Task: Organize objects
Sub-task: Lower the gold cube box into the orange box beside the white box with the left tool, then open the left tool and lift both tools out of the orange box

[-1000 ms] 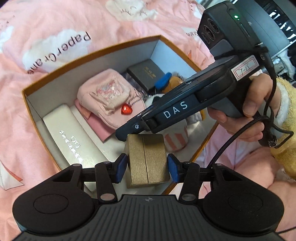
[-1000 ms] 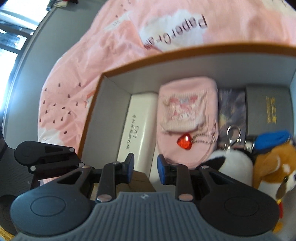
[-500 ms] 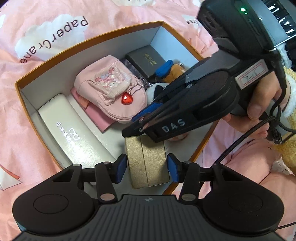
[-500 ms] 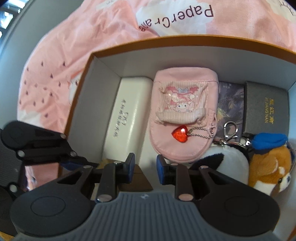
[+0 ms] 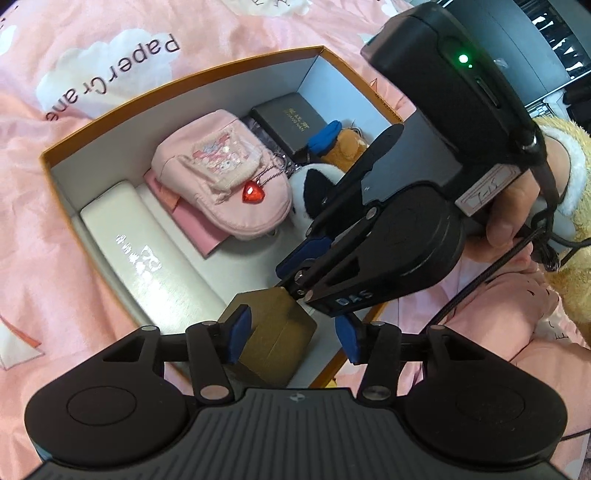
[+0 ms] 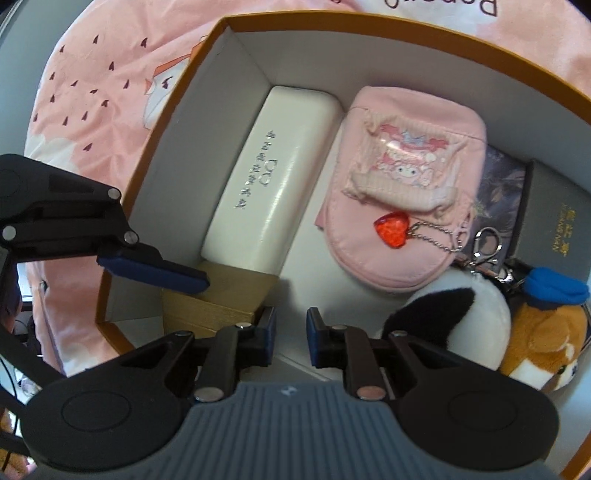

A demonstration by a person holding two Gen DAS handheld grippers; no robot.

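Note:
A small gold box (image 5: 284, 343) (image 6: 218, 299) stands tilted in the near corner of an orange-rimmed cardboard box (image 5: 177, 77) (image 6: 369, 22). My left gripper (image 5: 293, 336) straddles it and its jaws are opening. The left pad (image 5: 240, 332) lies against the gold box, while the right pad (image 5: 347, 339) stands clear of it. My right gripper (image 6: 290, 328) (image 5: 295, 280) points down beside the gold box's far corner. Its jaws are closing, a narrow gap still shows, and nothing is between them.
Inside the cardboard box lie a white glasses case (image 6: 273, 184), a pink pouch (image 6: 406, 184) with a red heart charm (image 6: 391, 230), a grey box (image 6: 557, 229), a black-and-white plush (image 6: 461, 314) and a brown plush dog (image 6: 546, 332). A pink bedsheet (image 5: 92, 55) surrounds it.
The right gripper swung down to the gold box's far corner and its jaws narrowed. The gold box turned and tilted. A gap appeared between it and the left gripper's right pad.

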